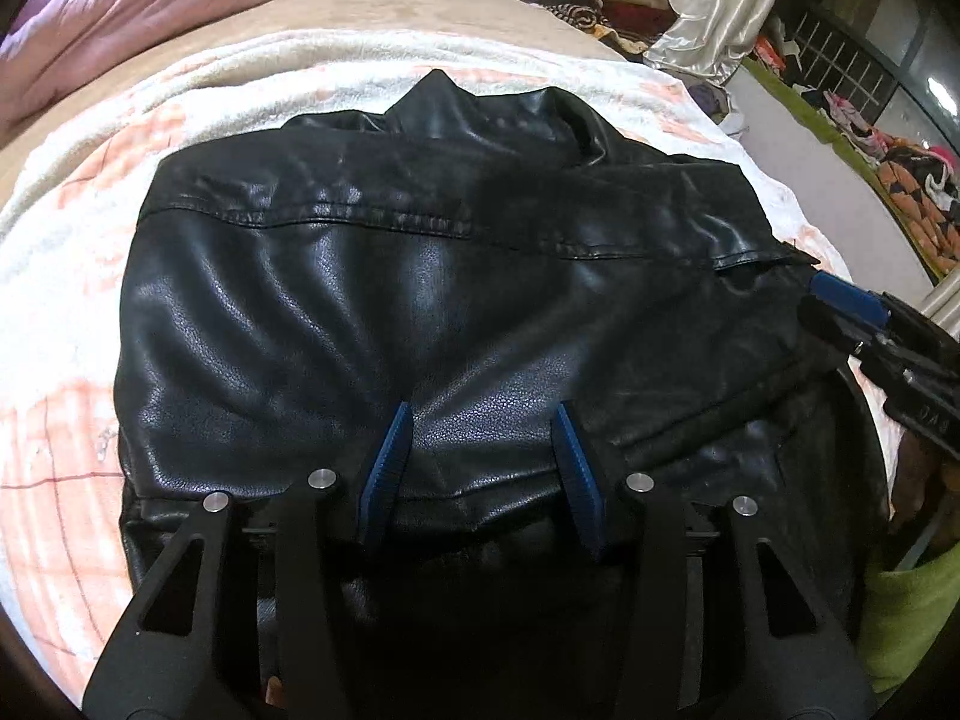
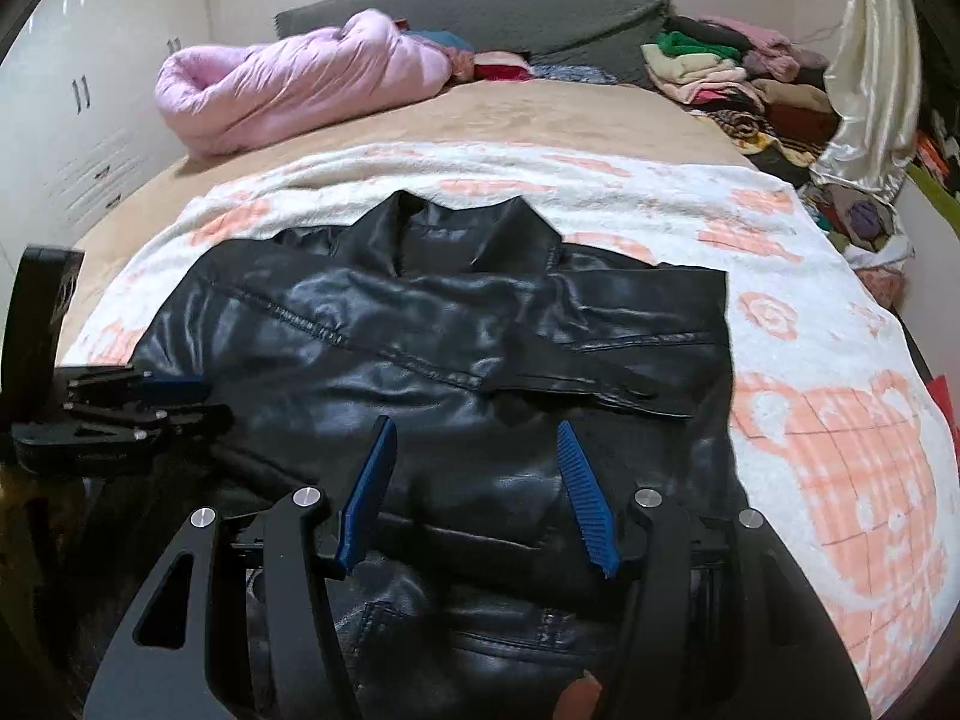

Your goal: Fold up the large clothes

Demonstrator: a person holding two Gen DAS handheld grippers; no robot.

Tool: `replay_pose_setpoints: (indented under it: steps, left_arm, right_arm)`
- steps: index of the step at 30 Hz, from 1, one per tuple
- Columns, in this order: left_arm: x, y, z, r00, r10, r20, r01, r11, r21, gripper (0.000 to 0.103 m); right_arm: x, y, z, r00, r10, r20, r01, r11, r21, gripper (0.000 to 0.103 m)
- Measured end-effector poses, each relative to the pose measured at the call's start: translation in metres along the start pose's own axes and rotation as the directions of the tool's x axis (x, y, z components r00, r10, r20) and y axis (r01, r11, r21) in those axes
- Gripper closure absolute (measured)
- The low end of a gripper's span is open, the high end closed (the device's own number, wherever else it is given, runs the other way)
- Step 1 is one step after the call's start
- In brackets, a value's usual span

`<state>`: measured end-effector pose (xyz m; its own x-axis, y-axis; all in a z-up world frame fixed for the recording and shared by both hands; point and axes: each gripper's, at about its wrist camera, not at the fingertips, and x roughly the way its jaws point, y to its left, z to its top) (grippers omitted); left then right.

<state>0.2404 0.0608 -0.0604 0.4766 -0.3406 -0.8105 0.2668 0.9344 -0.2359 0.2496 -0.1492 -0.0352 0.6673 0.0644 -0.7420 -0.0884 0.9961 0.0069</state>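
A: What surrounds the jacket?
B: It lies flat, collar away from us, on a fuzzy white blanket printed with peach checks, spread over a tan bed. A puffy pink quilt is bunched at the far left. A pile of folded clothes sits far right, beside a shiny cream curtain.

A: Anything in the way?
B: Nothing lies on the jacket itself.

A: The claws?
B: The left gripper hangs over the jacket's near half, its 2 ribbed blue pads spread apart, holding nothing. The right gripper is likewise released above the leather. From the left view, it is at the jacket's right edge.

A: Texture?
B: Black, glossy, grained leather, creased, with a stitched seam across it.
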Motion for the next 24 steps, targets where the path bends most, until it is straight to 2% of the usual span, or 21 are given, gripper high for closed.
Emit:
replay_pose_setpoints:
  steps: [2, 4, 5, 7, 10, 14, 16, 21, 24]
  left_arm:
    - [-0.001, 0.001, 0.000, 1.000, -0.004, 0.003, 0.004, 1.000, -0.002, 0.063]
    - [-0.002, 0.000, -0.001, 1.000, -0.001, 0.006, 0.001, 1.000, 0.004, 0.063]
    - [-0.002, 0.000, -0.002, 1.000, -0.003, 0.006, 0.003, 1.000, 0.004, 0.063]
    - [-0.001, -0.001, -0.002, 1.000, -0.004, 0.006, 0.004, 1.000, 0.004, 0.063]
    - [-0.003, 0.001, -0.001, 1.000, -0.009, 0.008, 0.009, 1.000, -0.003, 0.063]
    - [-0.006, 0.001, -0.001, 1.000, -0.013, 0.011, 0.014, 1.000, -0.012, 0.062]
    - [-0.008, 0.000, 0.000, 1.000, -0.029, 0.011, 0.029, 1.000, -0.011, 0.055]
    - [-0.011, -0.008, -0.001, 0.999, -0.030, 0.013, 0.030, 1.000, 0.010, 0.044]
    - [-0.014, -0.010, -0.001, 0.999, -0.047, 0.014, 0.047, 0.999, 0.002, 0.036]
  right_arm:
    - [0.015, -0.005, -0.004, 0.995, -0.068, -0.070, 0.067, 0.998, -0.010, 0.049]
    - [0.032, -0.014, -0.012, 0.980, -0.141, -0.137, 0.142, 0.990, -0.004, 0.047]
    - [0.038, -0.023, -0.018, 0.981, -0.117, -0.152, 0.123, 0.992, 0.032, 0.047]
    - [0.039, -0.030, -0.021, 0.987, -0.078, -0.142, 0.091, 0.992, 0.083, 0.046]
    - [0.034, -0.029, -0.017, 0.988, -0.082, -0.134, 0.093, 0.993, 0.078, 0.046]
    - [0.015, -0.029, -0.013, 0.996, -0.051, -0.066, 0.057, 0.994, 0.094, 0.044]
    - [0.006, -0.028, -0.012, 0.999, -0.024, -0.037, 0.028, 0.994, 0.107, 0.041]
    - [-0.009, -0.021, -0.009, 1.000, -0.010, -0.008, 0.010, 0.994, 0.111, 0.017]
    - [-0.016, -0.020, -0.010, 1.000, -0.009, 0.007, 0.008, 0.993, 0.118, 0.013]
